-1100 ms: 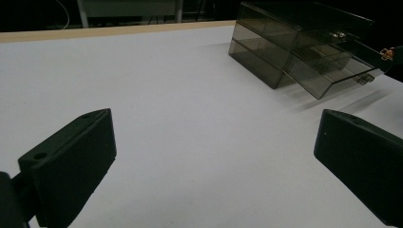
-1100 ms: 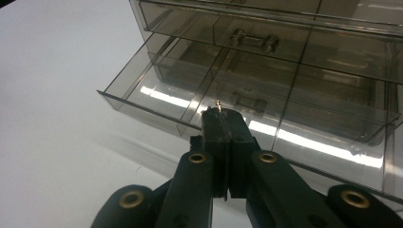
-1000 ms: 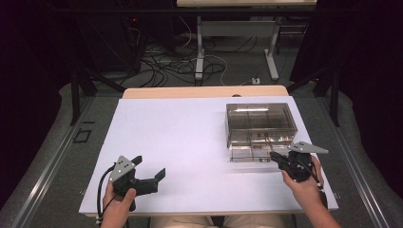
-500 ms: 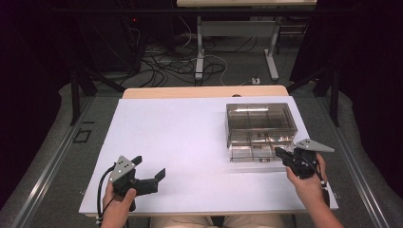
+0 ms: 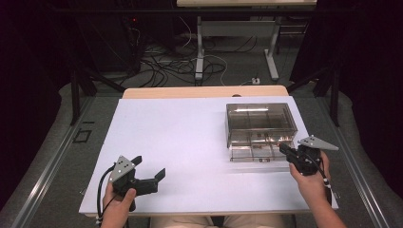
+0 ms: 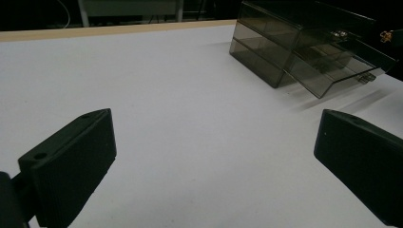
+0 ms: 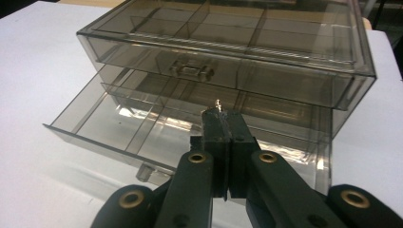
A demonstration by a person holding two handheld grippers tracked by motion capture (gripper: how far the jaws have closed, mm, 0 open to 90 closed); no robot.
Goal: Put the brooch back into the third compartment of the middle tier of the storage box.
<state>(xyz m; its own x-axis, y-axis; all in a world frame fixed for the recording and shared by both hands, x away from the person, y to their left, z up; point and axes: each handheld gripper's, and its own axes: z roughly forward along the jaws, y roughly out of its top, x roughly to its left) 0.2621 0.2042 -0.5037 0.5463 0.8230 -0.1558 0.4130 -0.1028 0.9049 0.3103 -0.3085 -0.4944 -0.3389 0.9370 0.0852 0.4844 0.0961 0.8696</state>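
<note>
While left hand-held gripper (image 6: 214,161) gapes, right hand-held gripper (image 7: 222,118) pinches a tiny metal piece (image 7: 218,103)

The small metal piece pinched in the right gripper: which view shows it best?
The right gripper view. There the small metal piece pokes out past the shut jaws of the right gripper, above the open lower drawer. In the high view it is too small to make out; the left gripper view gives nothing clear of it.

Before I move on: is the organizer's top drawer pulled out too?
No, the top drawer sits flush in the organizer; only the bottom drawer is pulled out.
</note>
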